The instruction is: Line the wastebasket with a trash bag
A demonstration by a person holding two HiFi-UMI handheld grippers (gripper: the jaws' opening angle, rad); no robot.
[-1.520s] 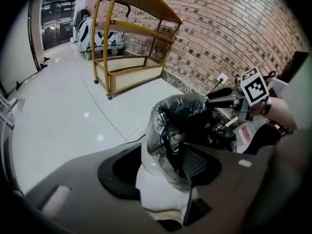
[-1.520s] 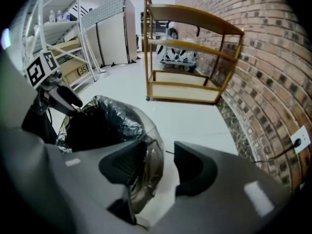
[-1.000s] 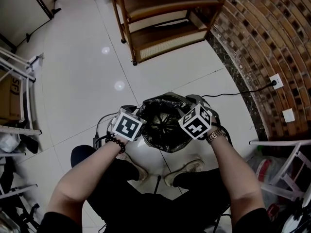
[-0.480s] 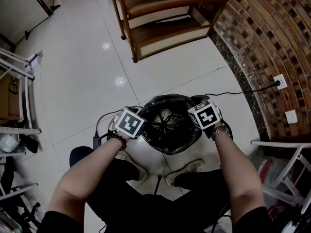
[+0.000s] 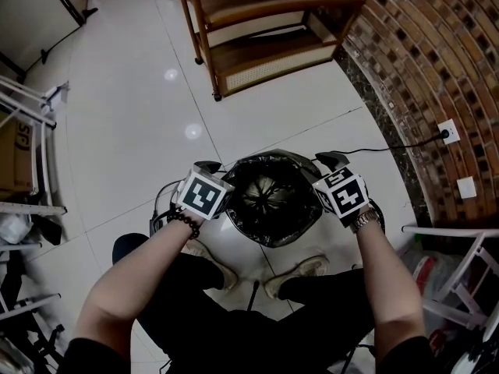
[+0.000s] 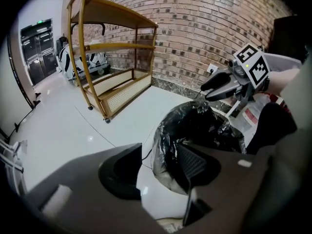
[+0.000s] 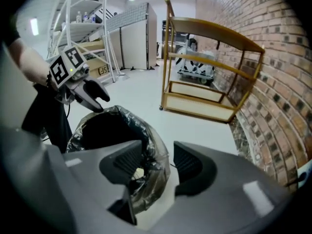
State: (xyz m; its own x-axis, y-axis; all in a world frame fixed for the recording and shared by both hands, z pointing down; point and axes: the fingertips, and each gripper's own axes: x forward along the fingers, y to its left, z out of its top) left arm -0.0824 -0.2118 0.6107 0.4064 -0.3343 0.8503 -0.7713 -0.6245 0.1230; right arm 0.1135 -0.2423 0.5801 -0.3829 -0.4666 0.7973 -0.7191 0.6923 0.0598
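Note:
A white wastebasket [image 6: 157, 191] stands on the floor between the person's feet. A black trash bag [image 5: 269, 199] lines it, its edge folded over the rim. My left gripper [image 5: 209, 167] is at the rim's left side. In the left gripper view, my left gripper [image 6: 157, 154] has just been opening and straddles the bag's folded edge [image 6: 163, 152] without pressing it. My right gripper [image 5: 331, 160] is at the rim's right side. In the right gripper view, my right gripper [image 7: 158, 154] has also just been opening, and the bag's edge [image 7: 151, 150] lies loose between its pads.
A wooden shelf cart [image 5: 257, 29] stands beyond the bin. A brick wall [image 5: 437, 61] with a socket [image 5: 444, 131] and a cable [image 5: 390, 148] runs along the right. White metal racks [image 5: 31, 131] stand at the left. The person's shoes [image 5: 300, 271] are close behind the bin.
Both grippers have drawn outward from the bin's mouth, the left one leftward and the right one rightward and lower. The right gripper's marker cube has rolled. The bag's edge now lies over the rim.

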